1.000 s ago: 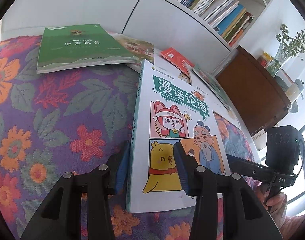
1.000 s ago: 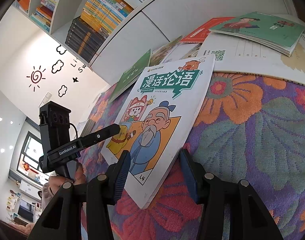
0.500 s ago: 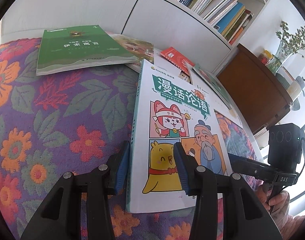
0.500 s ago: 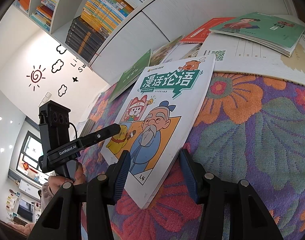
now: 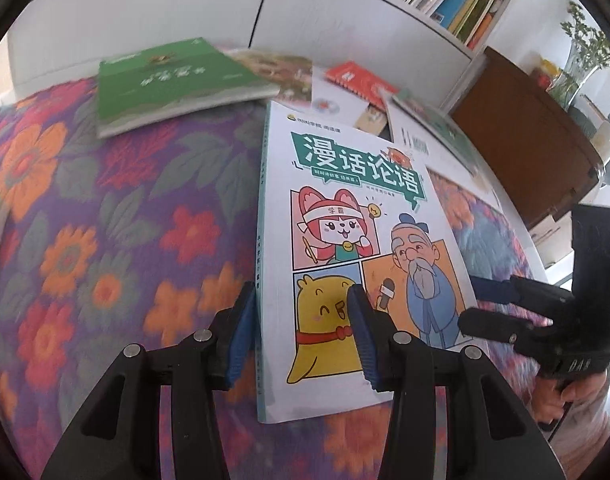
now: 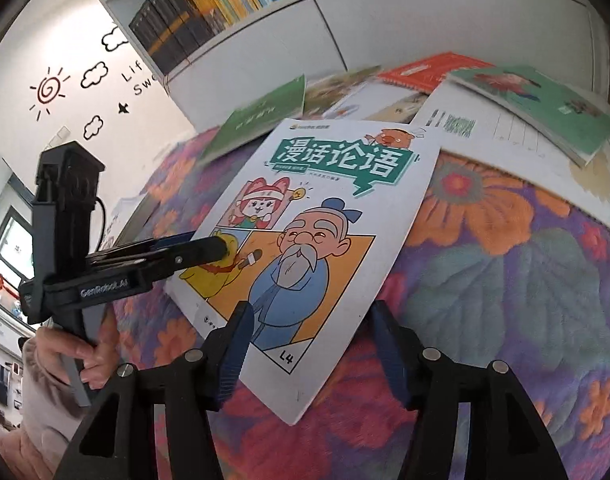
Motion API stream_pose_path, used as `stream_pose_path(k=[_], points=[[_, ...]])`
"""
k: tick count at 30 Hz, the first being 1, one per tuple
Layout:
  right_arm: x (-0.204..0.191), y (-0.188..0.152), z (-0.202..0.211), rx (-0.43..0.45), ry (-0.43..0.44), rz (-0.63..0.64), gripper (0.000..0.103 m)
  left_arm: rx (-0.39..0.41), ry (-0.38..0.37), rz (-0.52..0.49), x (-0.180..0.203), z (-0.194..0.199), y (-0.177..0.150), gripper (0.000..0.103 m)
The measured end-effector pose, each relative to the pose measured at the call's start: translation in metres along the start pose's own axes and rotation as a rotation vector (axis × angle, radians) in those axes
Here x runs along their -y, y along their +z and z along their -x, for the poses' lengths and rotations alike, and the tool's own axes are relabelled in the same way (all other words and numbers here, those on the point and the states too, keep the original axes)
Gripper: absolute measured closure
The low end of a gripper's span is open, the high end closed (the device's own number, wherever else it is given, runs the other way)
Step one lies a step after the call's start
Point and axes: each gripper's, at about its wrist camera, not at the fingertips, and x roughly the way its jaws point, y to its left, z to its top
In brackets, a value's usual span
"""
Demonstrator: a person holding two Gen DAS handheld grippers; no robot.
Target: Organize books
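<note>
Left wrist view: your left gripper (image 5: pixel 303 334) clamps the spine edge of the cartoon-cover book (image 5: pixel 357 216), which lies on the floral cloth (image 5: pixel 105 220). Right wrist view: your right gripper (image 6: pixel 311 350) has just been opening, jaws apart, straddling the book's near corner without pressing on it.

A flowered cloth (image 5: pixel 105 240) in purple, orange and green covers the table, and behind it stand white cabinet doors (image 5: pixel 145 12) under a white bookshelf (image 6: pixel 241 28). To one side is a brown wooden cabinet (image 5: pixel 517 136) with a glass vase of green stems (image 5: pixel 581 60) on top. The white wall in the right wrist view bears black drawings of a sun (image 6: pixel 48 90), clouds (image 6: pixel 94 74) and a star (image 6: pixel 123 108).
</note>
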Motion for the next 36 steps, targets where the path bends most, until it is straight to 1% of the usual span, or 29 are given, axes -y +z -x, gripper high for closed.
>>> stream_pose_path(k=[2, 5, 7, 8, 9, 10, 12, 14, 17, 19, 20, 21, 22, 23, 24, 25, 27, 30, 33, 34, 36], points=[[0.002, -0.001, 0.001, -0.051, 0.062, -0.028, 0.044, -0.027, -0.010, 0.012, -0.003, 0.010, -0.012, 0.062], [0.007, -0.005, 0.003, -0.126, 0.156, -0.061, 0.044, -0.069, -0.038, -0.015, -0.005, 0.020, -0.028, 0.062], [0.018, -0.007, 0.003, -0.149, 0.228, -0.133, 0.047, -0.088, -0.064, -0.019, -0.009, 0.021, -0.029, 0.062], [0.026, -0.006, 0.002, -0.155, 0.256, -0.171, 0.050, -0.098, -0.074, -0.012, -0.011, 0.021, -0.028, 0.061], [0.036, -0.005, -0.001, -0.163, 0.270, -0.204, 0.059, -0.111, -0.083, -0.002, -0.015, 0.020, -0.025, 0.061], [0.040, -0.004, -0.003, -0.166, 0.277, -0.216, 0.064, -0.124, -0.092, 0.006, -0.017, 0.018, -0.021, 0.062], [0.046, -0.001, -0.007, -0.170, 0.302, -0.241, 0.065, -0.131, -0.093, 0.012, -0.018, 0.014, -0.016, 0.062], [0.049, 0.006, -0.011, -0.180, 0.305, -0.241, 0.065, -0.129, -0.082, 0.007, -0.017, 0.010, -0.012, 0.062], [0.044, 0.013, -0.013, -0.194, 0.279, -0.200, 0.065, -0.114, -0.081, -0.024, -0.016, 0.007, -0.007, 0.062], [0.047, 0.017, -0.016, -0.184, 0.287, -0.194, 0.065, -0.102, -0.111, -0.034, -0.020, 0.007, -0.008, 0.062], [0.049, 0.020, -0.018, -0.176, 0.301, -0.197, 0.065, -0.099, -0.133, -0.016, -0.025, 0.008, -0.008, 0.062], [0.052, 0.022, -0.020, -0.168, 0.317, -0.200, 0.066, -0.097, -0.170, 0.024, -0.032, 0.008, -0.008, 0.062], [0.049, 0.023, -0.022, -0.163, 0.322, -0.197, 0.067, -0.099, -0.190, 0.048, -0.036, 0.007, -0.007, 0.062], [0.050, 0.024, -0.023, -0.158, 0.318, -0.191, 0.069, -0.102, -0.201, 0.074, -0.040, 0.007, -0.006, 0.067], [0.049, 0.027, -0.025, -0.154, 0.290, -0.176, 0.077, -0.105, -0.200, 0.090, -0.044, 0.006, -0.005, 0.071], [0.048, 0.028, -0.025, -0.152, 0.262, -0.163, 0.085, -0.106, -0.202, 0.096, -0.046, 0.005, -0.004, 0.073], [0.047, 0.031, -0.026, -0.153, 0.255, -0.165, 0.085, -0.108, -0.210, 0.112, -0.048, 0.004, -0.002, 0.073], [0.050, 0.030, -0.023, -0.156, 0.243, -0.179, 0.085, -0.101, -0.178, 0.102, -0.042, 0.004, -0.001, 0.075], [0.038, 0.030, -0.021, -0.140, 0.207, -0.168, 0.085, -0.079, -0.158, 0.014, -0.032, 0.010, -0.001, 0.076], [0.035, 0.031, -0.020, -0.136, 0.211, -0.173, 0.085, -0.074, -0.164, 0.009, -0.032, 0.011, -0.001, 0.076], [0.032, 0.029, -0.017, -0.129, 0.235, -0.171, 0.085, -0.087, -0.188, 0.040, -0.037, 0.013, 0.000, 0.076]])
